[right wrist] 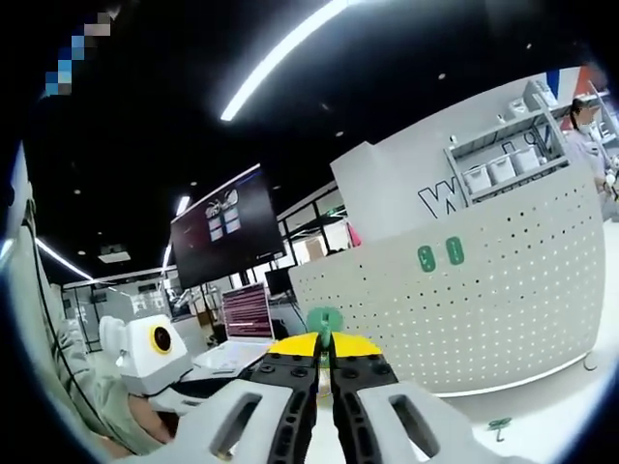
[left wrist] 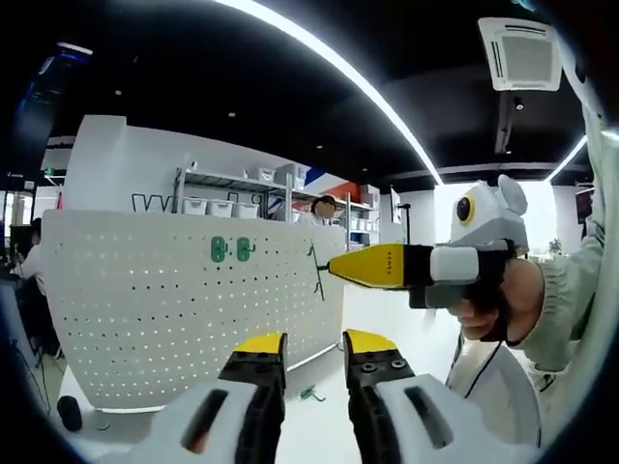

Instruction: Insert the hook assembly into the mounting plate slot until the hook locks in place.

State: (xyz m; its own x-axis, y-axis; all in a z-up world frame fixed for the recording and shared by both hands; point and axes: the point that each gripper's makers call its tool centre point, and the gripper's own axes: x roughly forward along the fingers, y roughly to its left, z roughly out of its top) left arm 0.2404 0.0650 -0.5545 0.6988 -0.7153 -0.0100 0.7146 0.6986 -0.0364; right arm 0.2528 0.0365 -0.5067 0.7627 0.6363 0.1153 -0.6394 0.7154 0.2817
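My left hand-held gripper sat nearest in its own view, jaws spread with nothing between them. Past it, on the white desk, a small green hook lay loose near the foot of the pegboard. My right hand-held gripper came in from the right, held in a hand, its yellow tips pressed together on a thin dark hook right at the board's right edge. Two green hooks were already mounted side by side near the top of the board. Behind it stood a shelf of white bins.

In the right gripper view, my right jaws were pinched on a green hook piece that stuck up between the tips. Behind them the pegboard curved away, carrying the two green hooks. One green hook lay on the desk at lower right. A dark monitor hung farther back to the left.
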